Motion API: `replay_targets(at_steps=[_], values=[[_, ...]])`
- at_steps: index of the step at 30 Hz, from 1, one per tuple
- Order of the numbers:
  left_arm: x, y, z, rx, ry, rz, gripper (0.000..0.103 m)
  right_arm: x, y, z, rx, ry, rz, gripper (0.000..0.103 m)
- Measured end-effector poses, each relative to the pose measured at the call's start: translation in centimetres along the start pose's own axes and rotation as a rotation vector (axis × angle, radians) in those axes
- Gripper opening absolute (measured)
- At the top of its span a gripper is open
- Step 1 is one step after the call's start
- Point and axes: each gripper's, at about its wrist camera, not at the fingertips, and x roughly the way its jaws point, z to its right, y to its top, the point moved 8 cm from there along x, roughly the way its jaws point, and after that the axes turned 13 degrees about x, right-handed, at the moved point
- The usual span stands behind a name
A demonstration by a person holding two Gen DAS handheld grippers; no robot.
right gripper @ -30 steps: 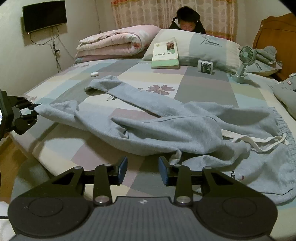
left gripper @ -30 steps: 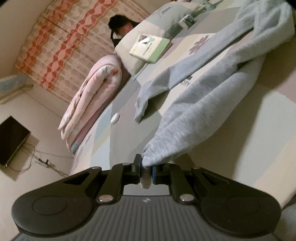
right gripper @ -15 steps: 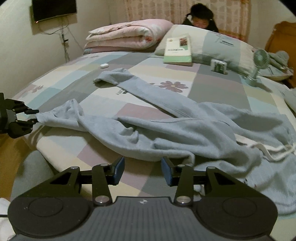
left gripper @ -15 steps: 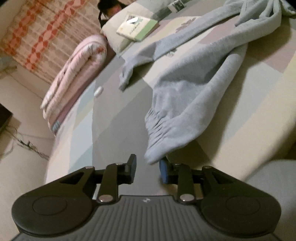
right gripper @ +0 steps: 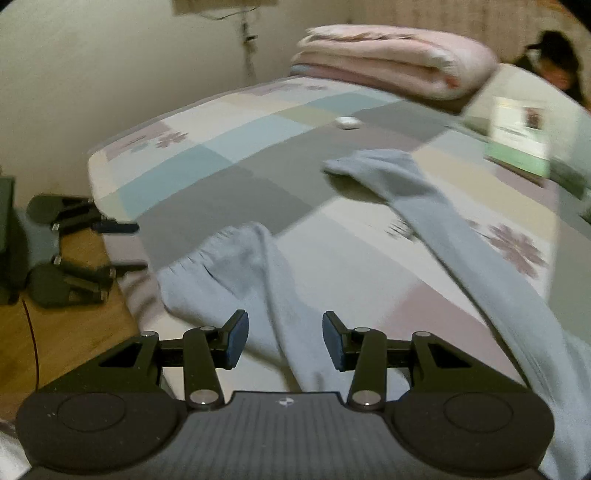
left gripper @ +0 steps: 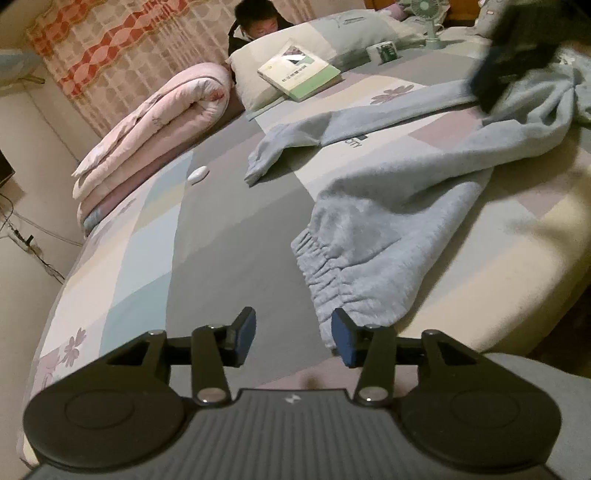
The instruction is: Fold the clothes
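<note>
Light grey-blue sweatpants point(left gripper: 399, 206) lie spread over the patchwork bed point(left gripper: 229, 229). The near leg's gathered cuff point(left gripper: 332, 273) rests flat by the bed's edge. My left gripper point(left gripper: 293, 332) is open and its jaws are opening. The cuff's corner lies just by the right pad, and nothing is pinched. In the right wrist view the left gripper point(right gripper: 140, 246) hangs off the bed's left edge, beside that cuff point(right gripper: 207, 258). My right gripper point(right gripper: 284, 339) is open above the near leg with nothing gripped. The far leg point(right gripper: 436, 229) runs off diagonally.
A rolled pink quilt point(left gripper: 155, 136), a pillow point(left gripper: 332, 40) with a green book point(left gripper: 299, 75), a small white object point(left gripper: 198, 174), a box and a desk fan point(left gripper: 428, 18) lie at the bed's far end. A person point(left gripper: 258, 26) sits behind the pillow. Wooden floor point(right gripper: 66, 325) is left of the bed.
The left gripper has let go of the cuff, opened and drawn back; the cuff now lies on the bed. The right gripper has swung left, over the near leg.
</note>
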Motion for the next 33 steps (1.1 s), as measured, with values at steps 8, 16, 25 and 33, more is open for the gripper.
replay_targets(at_steps=[8, 16, 25, 33], values=[[0.3, -1.4, 0.2, -0.024, -0.022, 0.024, 0.05, 11.5, 5.0, -1.6, 0.003, 0.023, -0.205, 0.052], [1.2, -2.7, -0.5, -0.063, -0.035, 0.048, 0.05, 13.9, 4.6, -2.1, -0.065, 0.04, -0.281, 0.004], [1.6, -2.8, -1.5, -0.093, -0.021, 0.077, 0.05, 7.5, 11.6, -2.6, -0.102, -0.05, -0.047, 0.004], [1.4, -3.3, -2.1, -0.122, -0.015, 0.074, 0.051, 4.1, 12.9, -5.5, -0.141, -0.001, 0.035, 0.005]])
